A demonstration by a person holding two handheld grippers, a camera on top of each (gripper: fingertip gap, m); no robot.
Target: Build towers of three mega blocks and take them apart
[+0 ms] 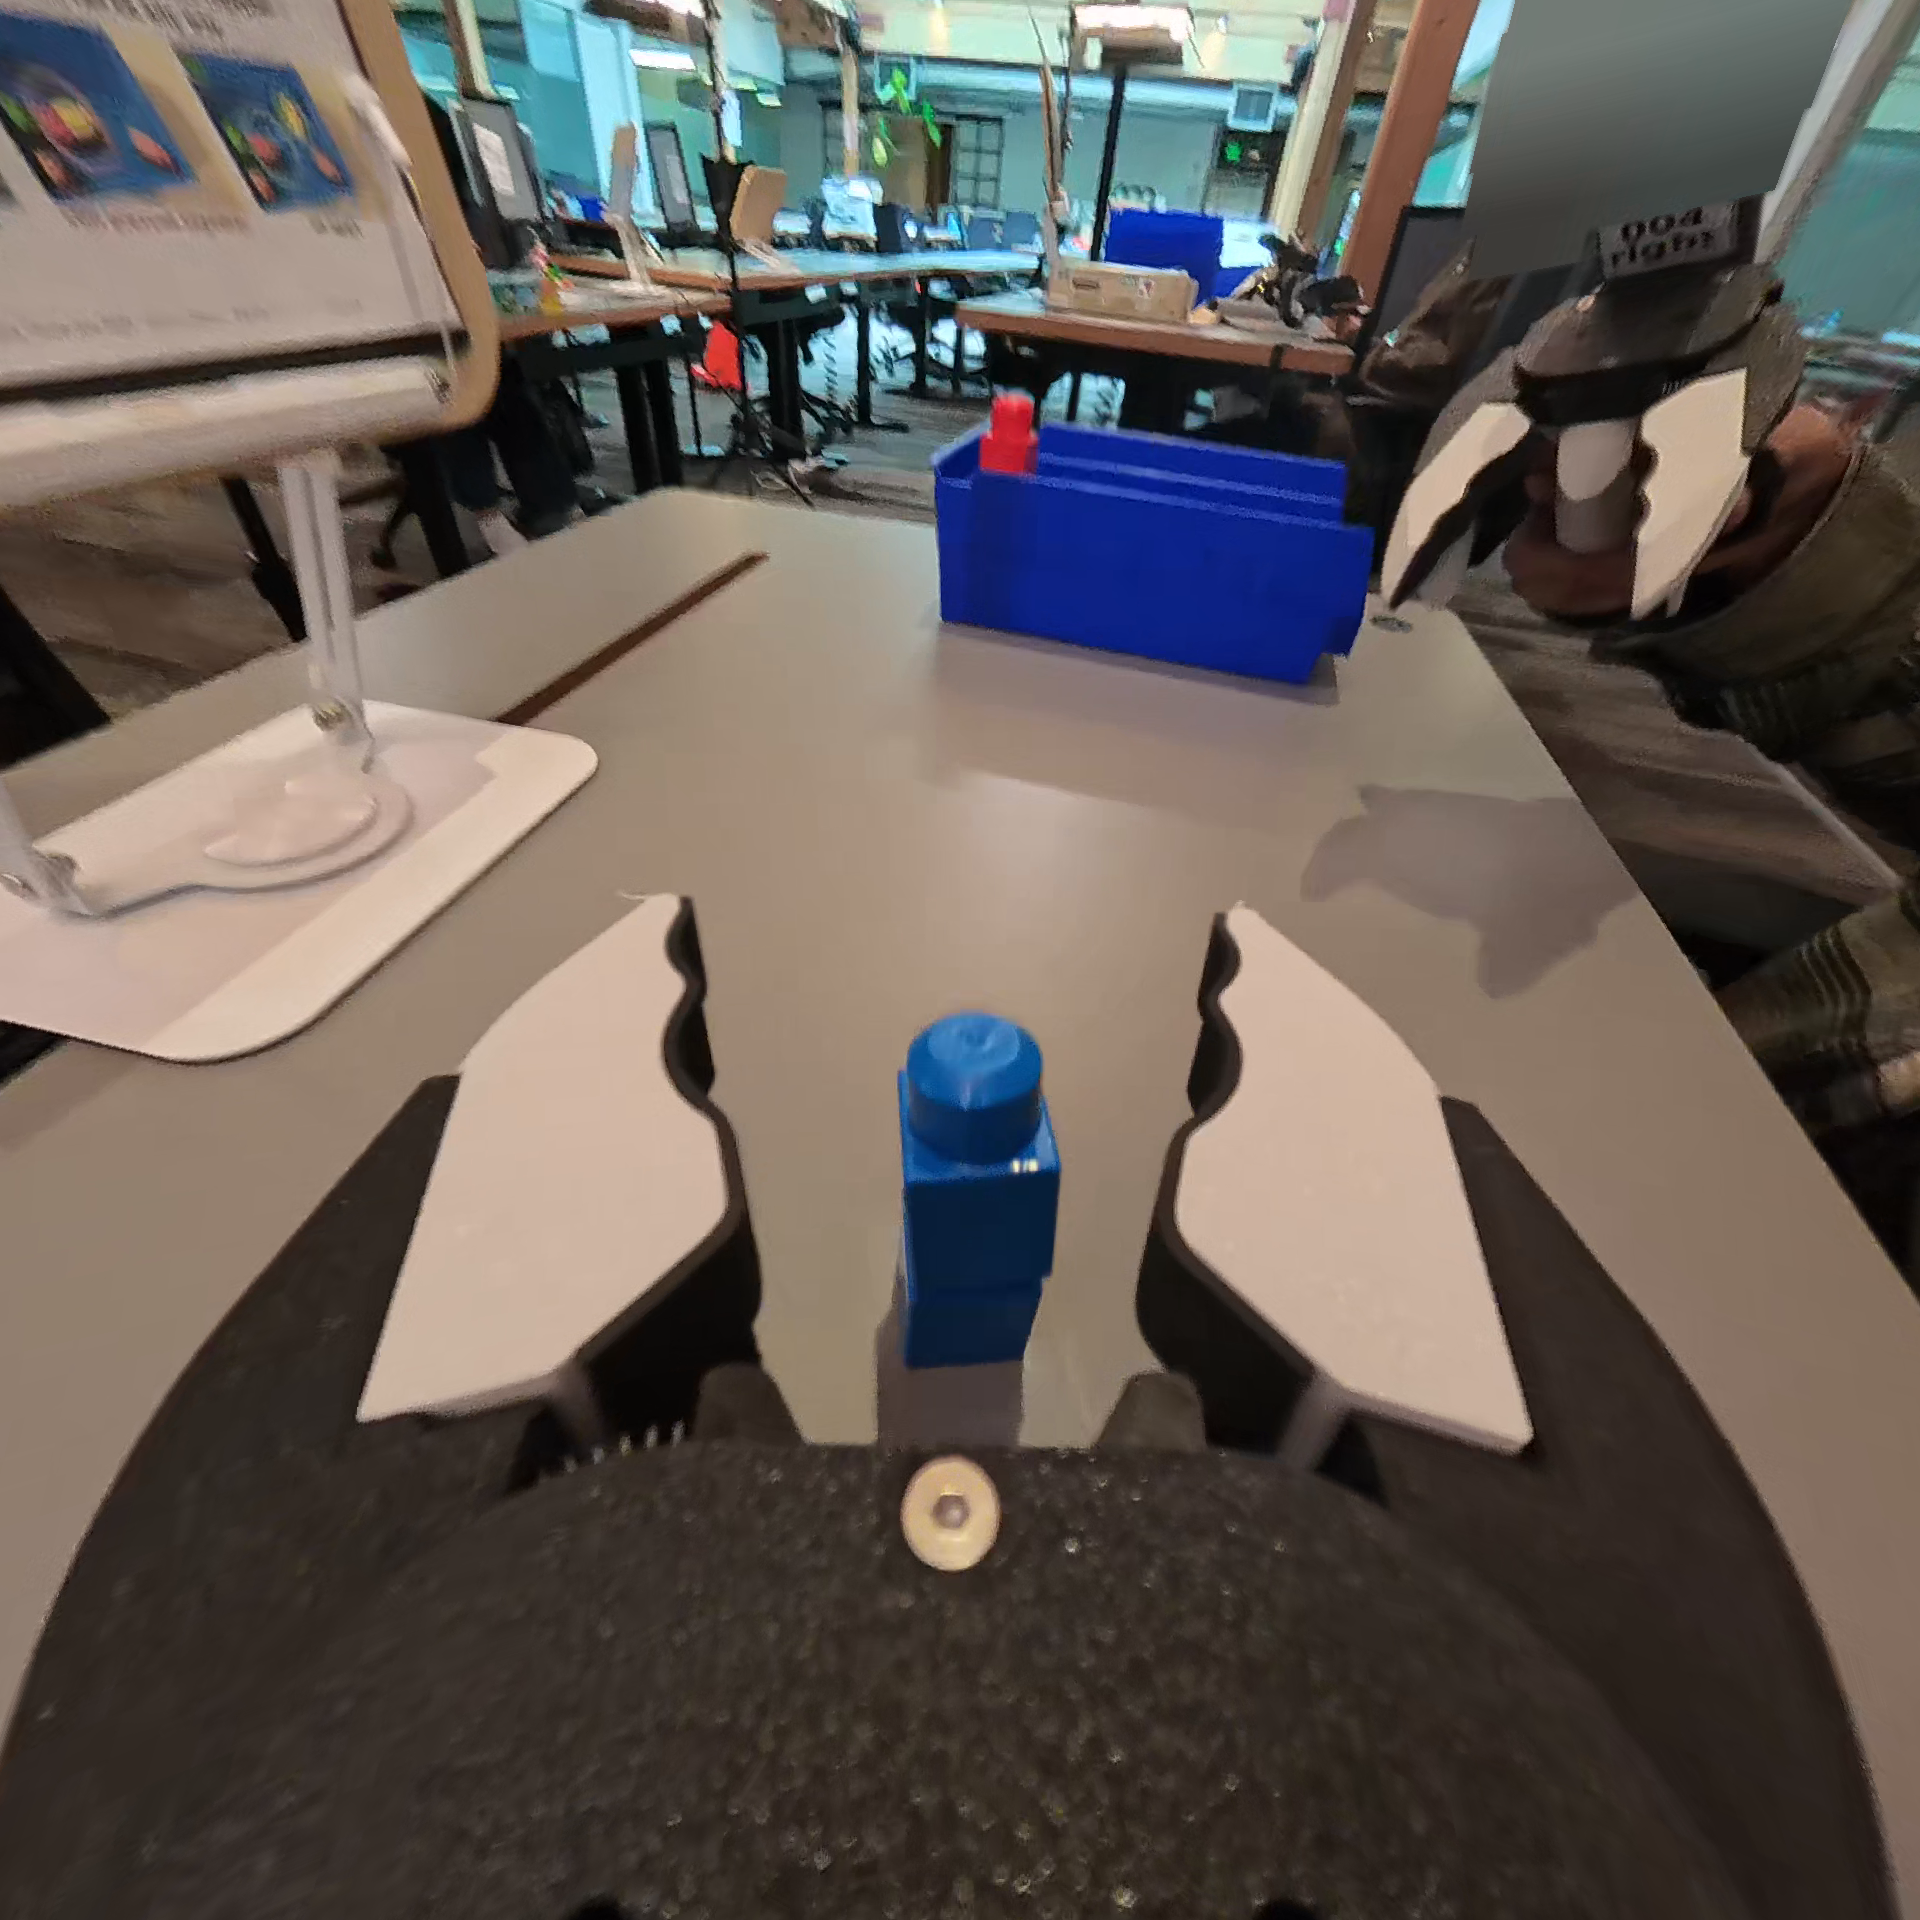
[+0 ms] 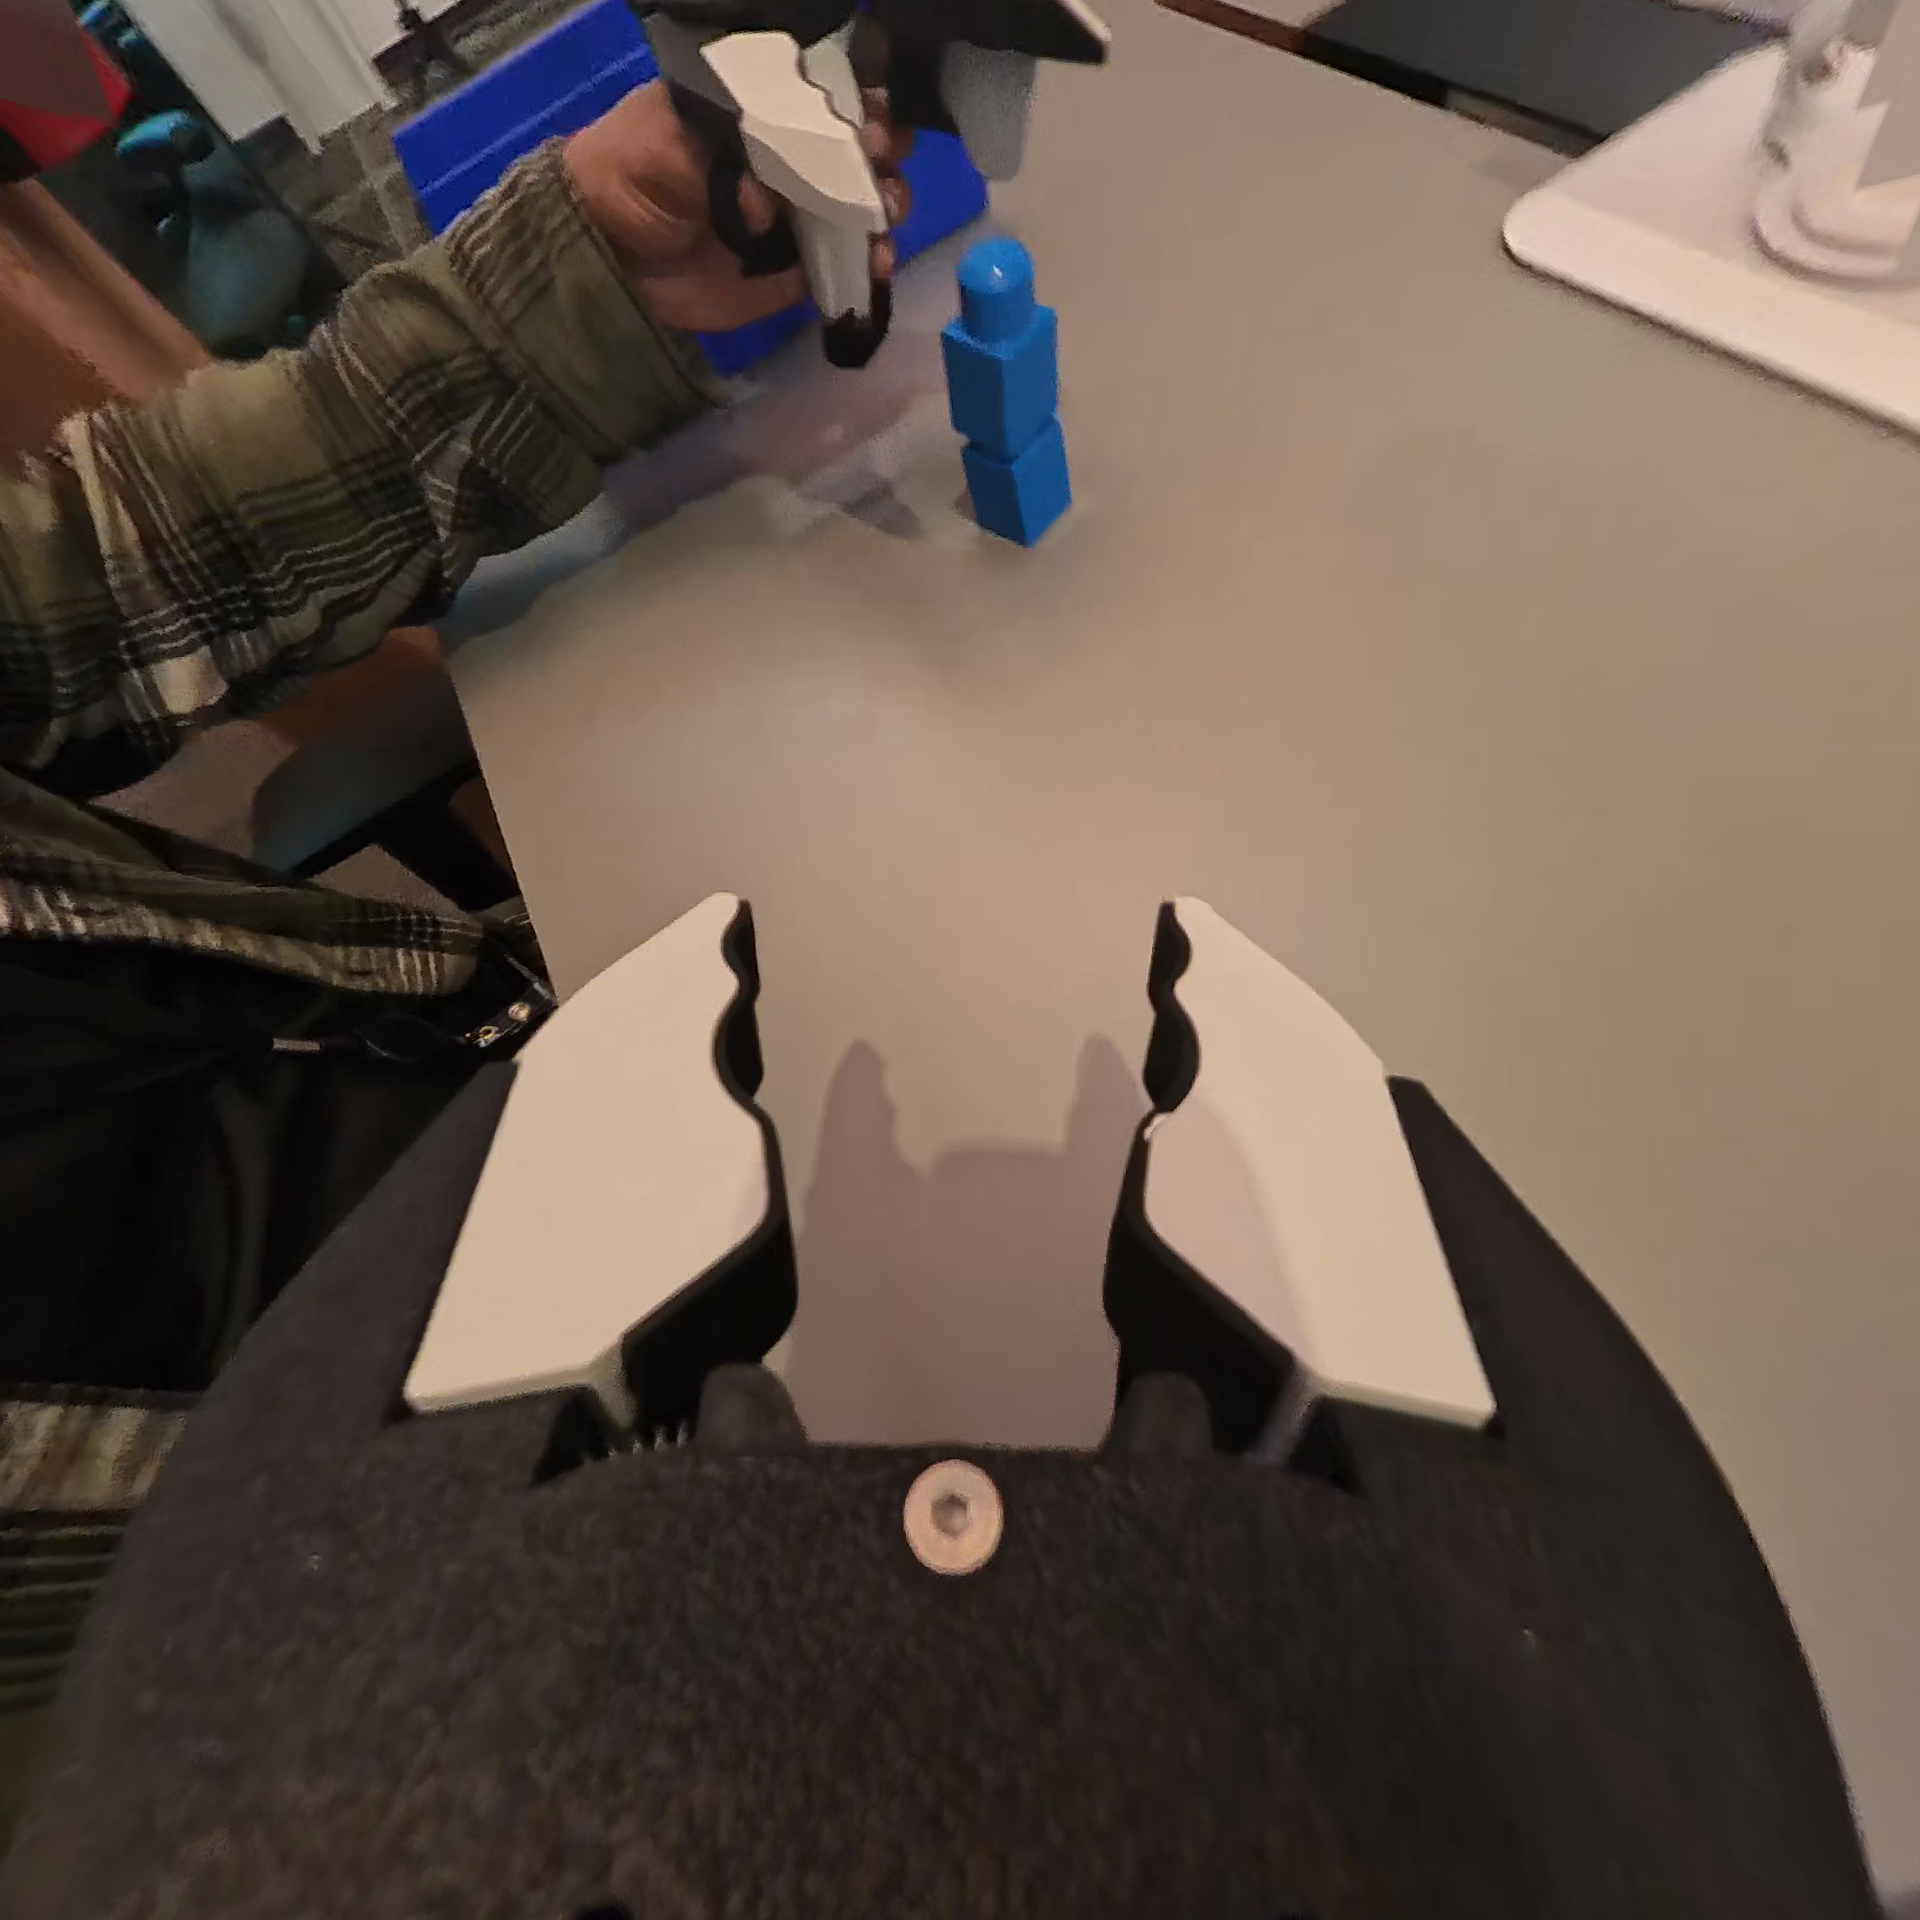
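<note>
A tower of two blue mega blocks (image 1: 977,1195) stands upright on the grey table (image 1: 935,790). My left gripper (image 1: 948,909) is open, and the tower shows low between its two fingers, touching neither. In the right wrist view the left gripper (image 2: 920,244) hangs just above and left of the tower (image 2: 1008,395). My right gripper (image 2: 953,906) is open and empty, over bare table well short of the tower. It also shows at the upper right of the left wrist view (image 1: 1527,597). A red block (image 1: 1008,436) sticks up from a blue bin (image 1: 1143,561).
The blue bin stands at the table's far side and also shows in the right wrist view (image 2: 520,135). A white stand base (image 1: 291,862) with a clear post and a picture board is at the left. A person's plaid sleeve (image 2: 312,488) reaches in along the table edge. Spacing between my two grippers at the tips: around 25 cm.
</note>
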